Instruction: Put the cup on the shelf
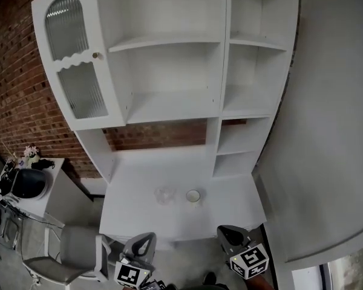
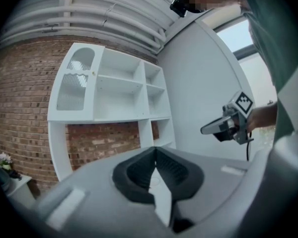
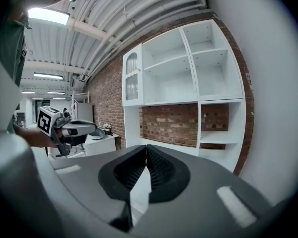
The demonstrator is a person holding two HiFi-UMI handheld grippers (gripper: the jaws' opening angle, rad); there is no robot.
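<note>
In the head view a clear glass cup (image 1: 165, 195) and a small white cup (image 1: 193, 196) stand side by side on the white counter (image 1: 139, 213) of the shelf unit (image 1: 169, 104). Both grippers hover below the counter's front edge, apart from the cups. The jaws of the left gripper (image 1: 145, 239) (image 2: 155, 151) are shut, with nothing between them. Those of the right gripper (image 1: 228, 232) (image 3: 147, 148) are shut and empty too. Each gripper view looks towards the shelf unit (image 2: 114, 118) (image 3: 179, 103) and catches the other gripper (image 2: 223, 126) (image 3: 77, 129) off to the side. Neither cup shows in the gripper views.
The shelf unit has a ribbed-glass door (image 1: 78, 71) at upper left and open compartments to the right. A brick wall (image 1: 18, 101) is behind, a white wall (image 1: 333, 132) to the right. A grey chair (image 1: 66, 255) and a side table (image 1: 51, 186) with dark items stand at left.
</note>
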